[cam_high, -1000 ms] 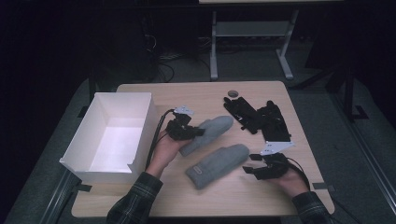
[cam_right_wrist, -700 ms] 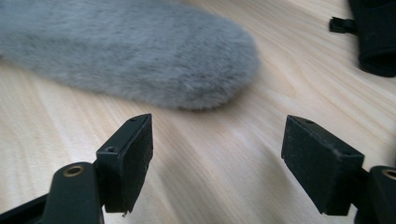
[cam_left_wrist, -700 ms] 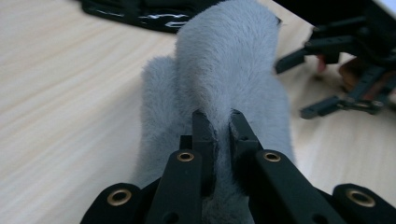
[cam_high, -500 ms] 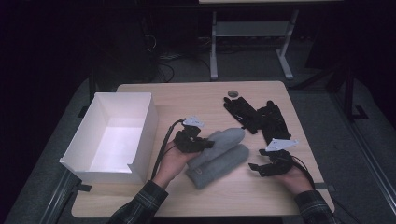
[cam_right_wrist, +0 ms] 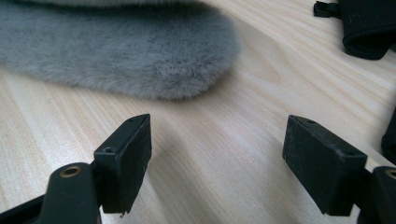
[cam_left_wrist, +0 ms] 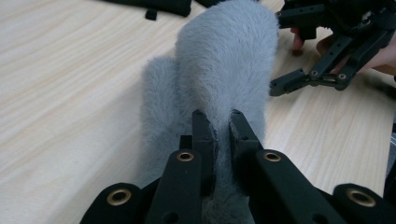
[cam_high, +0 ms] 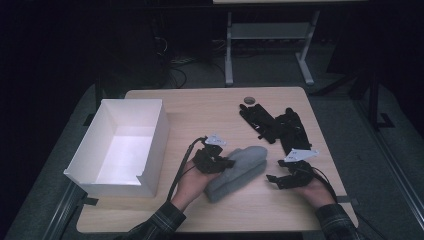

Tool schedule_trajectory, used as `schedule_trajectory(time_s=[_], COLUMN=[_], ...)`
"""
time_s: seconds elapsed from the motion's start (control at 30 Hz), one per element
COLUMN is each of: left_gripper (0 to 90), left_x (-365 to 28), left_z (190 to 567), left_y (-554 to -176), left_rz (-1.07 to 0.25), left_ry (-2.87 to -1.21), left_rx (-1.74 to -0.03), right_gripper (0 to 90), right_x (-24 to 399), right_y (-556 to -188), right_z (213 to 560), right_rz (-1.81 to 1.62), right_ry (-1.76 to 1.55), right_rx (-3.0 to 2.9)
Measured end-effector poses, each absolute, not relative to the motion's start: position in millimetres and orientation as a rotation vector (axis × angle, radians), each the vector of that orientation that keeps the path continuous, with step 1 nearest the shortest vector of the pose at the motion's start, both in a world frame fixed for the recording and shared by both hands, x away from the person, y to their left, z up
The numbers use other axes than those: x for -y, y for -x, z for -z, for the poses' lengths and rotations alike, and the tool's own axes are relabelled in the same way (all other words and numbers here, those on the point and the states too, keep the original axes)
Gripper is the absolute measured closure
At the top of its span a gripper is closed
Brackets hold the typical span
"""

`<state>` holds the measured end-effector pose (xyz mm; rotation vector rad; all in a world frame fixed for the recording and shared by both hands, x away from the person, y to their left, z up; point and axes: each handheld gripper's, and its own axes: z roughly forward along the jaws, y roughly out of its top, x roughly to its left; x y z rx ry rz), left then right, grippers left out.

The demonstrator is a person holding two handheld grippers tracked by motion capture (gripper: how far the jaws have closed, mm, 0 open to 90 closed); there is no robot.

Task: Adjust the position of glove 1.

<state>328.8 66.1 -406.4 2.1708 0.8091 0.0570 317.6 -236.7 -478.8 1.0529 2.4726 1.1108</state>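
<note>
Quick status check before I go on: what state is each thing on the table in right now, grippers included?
Left gripper: shut on the upper grey slipper.
Upper grey slipper: pinched, lying on top of the lower one.
Lower grey slipper: flat on the table, free.
Right gripper: open, jaws just widened, nothing between them.
White box: upright, open, empty.
Black items: lying at the far right, untouched.
Table: wooden top.
</note>
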Motion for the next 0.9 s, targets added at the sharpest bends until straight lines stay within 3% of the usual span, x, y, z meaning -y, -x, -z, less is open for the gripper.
schedule_trajectory(time_s=[0.23,0.4,0.5,0.57,0.7,0.77,0.9], left_gripper=[80.7,65.3,60.8,60.9,75.1,77.5,61.2], left_x=[-61,-62,-65,-68,-76,-78,-77], left_z=[416,411,406,401,390,388,391], left_y=[-327,-327,-329,-332,-339,-346,-358], left_rz=[-0.065,-0.067,-0.056,-0.064,-0.093,-0.100,-0.053], left_ry=[-2.197,-2.173,-2.143,-2.134,-2.121,-2.120,-2.146], left_rx=[-0.800,-0.770,-0.758,-0.742,-0.717,-0.704,-0.679], right_gripper=[23.0,21.8,21.7,21.5,21.3,21.3,21.2], right_x=[235,235,235,234,234,234,233], right_y=[-317,-317,-317,-317,-316,-316,-315], right_z=[480,480,481,481,481,481,481], right_rz=[-1.099,-1.095,-1.095,-1.094,-1.091,-1.092,-1.093], right_ry=[-1.030,-1.019,-1.018,-1.017,-1.021,-1.019,-1.027], right_rx=[-2.465,-2.464,-2.462,-2.461,-2.460,-2.458,-2.453])
